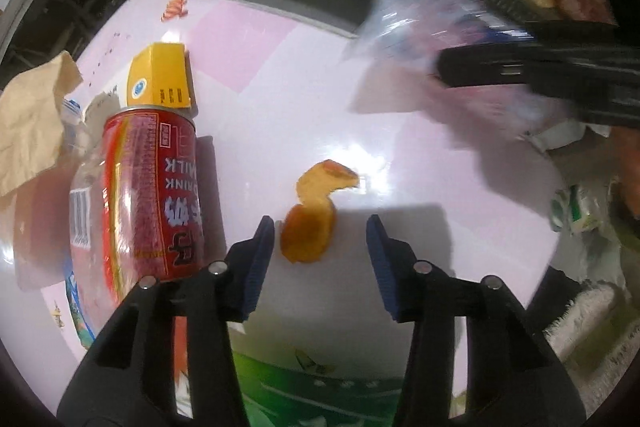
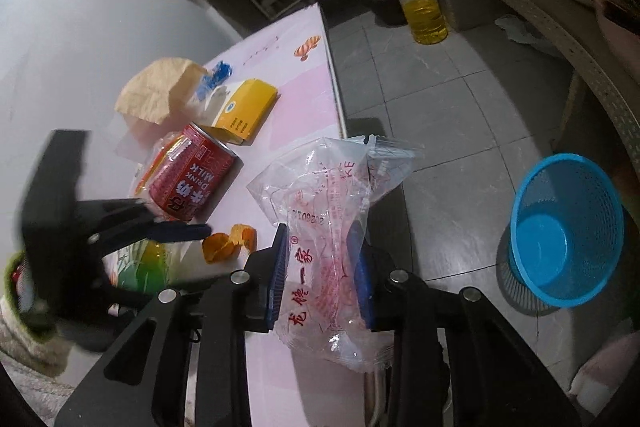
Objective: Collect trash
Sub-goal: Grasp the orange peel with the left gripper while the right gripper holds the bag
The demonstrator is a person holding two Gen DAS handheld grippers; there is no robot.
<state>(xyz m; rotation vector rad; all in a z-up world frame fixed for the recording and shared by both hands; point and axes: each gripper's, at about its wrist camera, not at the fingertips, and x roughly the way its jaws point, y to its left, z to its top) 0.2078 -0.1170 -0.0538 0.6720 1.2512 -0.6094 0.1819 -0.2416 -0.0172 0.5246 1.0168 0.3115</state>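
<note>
Above peel (image 1: 312,215): left gripper (image 1: 320,243), jaws apart.

Dim, glary, perhaps motion-blurred fisheye views

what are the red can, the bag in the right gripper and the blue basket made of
Red can: looks like metal, glossy printed wall with a silvery rim.
Bag held in the right gripper: thin clear plastic film, crinkled, red print, things show through.
Blue basket: probably moulded plastic, shiny with perforated mesh walls.

The pink table (image 1: 280,75) carries a red can (image 1: 156,191), yellow box (image 1: 160,79) and orange peel (image 1: 312,215).
</note>
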